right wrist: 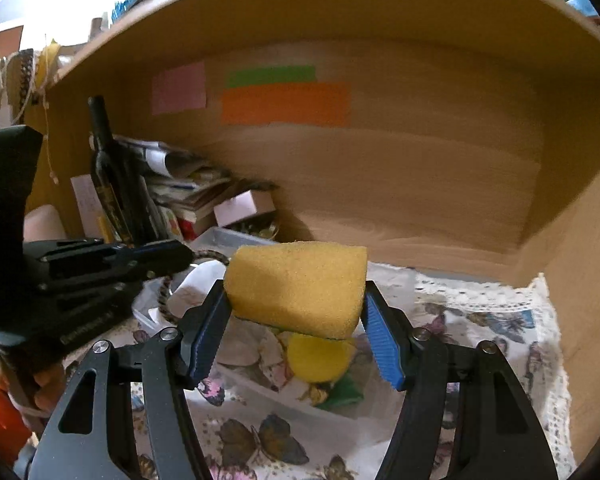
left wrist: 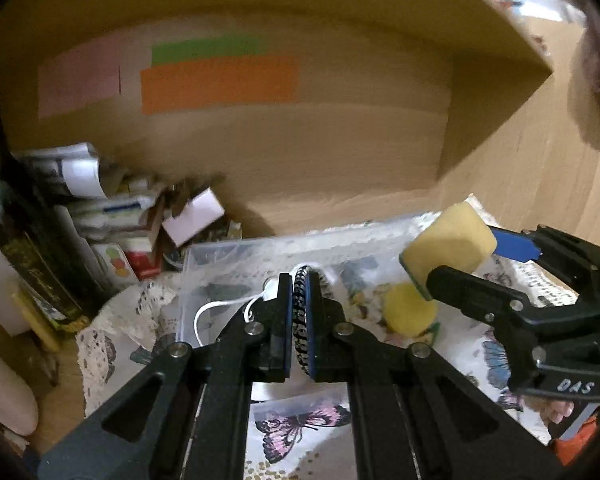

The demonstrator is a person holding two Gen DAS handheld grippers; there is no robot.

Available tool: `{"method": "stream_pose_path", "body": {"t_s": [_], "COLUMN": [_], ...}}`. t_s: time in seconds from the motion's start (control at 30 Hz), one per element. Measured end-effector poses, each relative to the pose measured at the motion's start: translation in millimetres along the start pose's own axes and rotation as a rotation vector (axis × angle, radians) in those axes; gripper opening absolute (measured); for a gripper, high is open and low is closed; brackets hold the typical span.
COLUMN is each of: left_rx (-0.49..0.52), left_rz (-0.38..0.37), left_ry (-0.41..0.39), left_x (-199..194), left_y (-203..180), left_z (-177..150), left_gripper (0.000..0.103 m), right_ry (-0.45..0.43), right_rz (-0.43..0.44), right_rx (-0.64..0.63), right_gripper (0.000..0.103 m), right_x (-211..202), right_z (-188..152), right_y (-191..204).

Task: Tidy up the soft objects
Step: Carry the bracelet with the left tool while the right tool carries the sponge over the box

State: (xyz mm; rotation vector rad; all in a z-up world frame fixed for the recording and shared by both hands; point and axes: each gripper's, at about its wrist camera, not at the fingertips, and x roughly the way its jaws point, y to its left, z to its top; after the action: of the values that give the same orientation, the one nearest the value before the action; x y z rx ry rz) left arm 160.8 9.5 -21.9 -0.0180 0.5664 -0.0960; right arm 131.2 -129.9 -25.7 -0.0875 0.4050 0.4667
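Observation:
My left gripper (left wrist: 299,280) is shut on a black-and-white patterned cord (left wrist: 300,312) with a thin white string (left wrist: 212,308) trailing from it. It hangs over a clear plastic box (left wrist: 228,248). In the right wrist view the left gripper (right wrist: 180,258) reaches in from the left, the cord (right wrist: 164,300) dangling under it. My right gripper (right wrist: 295,290) is shut on a yellow sponge (right wrist: 296,288) with a green underside, held above the box. From the left wrist view that gripper (left wrist: 472,258) and sponge (left wrist: 448,240) are at the right. A second yellow sponge (right wrist: 320,356) lies below it.
A butterfly-print cloth (right wrist: 480,332) with a lace edge covers the shelf floor. A dark bottle (right wrist: 108,176), stacked papers and small boxes (right wrist: 204,196) crowd the left back corner. Wooden walls close the back and right, with pink, green and orange notes (right wrist: 284,104).

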Motion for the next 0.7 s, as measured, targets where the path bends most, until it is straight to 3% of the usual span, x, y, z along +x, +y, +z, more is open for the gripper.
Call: {"method": "stream_pose_path", "body": {"t_s": [0.5,0.6,0.7], "left_rx": [-0.060,-0.062,-0.066], "left_rz": [-0.053,-0.062,-0.068], "left_ry": [0.134,0.128,0.113], "left_x": [34,31,22], "left_y": [20,20,20], "left_z": [-16,-15,-13], "left_gripper": [0.006,0.011,0.027], "right_ry": [0.213,0.223,0.243], "right_rz": [0.037,0.031,0.036], "right_rx": [-0.062,-0.073,-0.081], "right_gripper": [0.065,0.068,0.069], "right_x": [75,77,78], "right_z": [-15,-16,-15], "right_y": [17,18,17]}}
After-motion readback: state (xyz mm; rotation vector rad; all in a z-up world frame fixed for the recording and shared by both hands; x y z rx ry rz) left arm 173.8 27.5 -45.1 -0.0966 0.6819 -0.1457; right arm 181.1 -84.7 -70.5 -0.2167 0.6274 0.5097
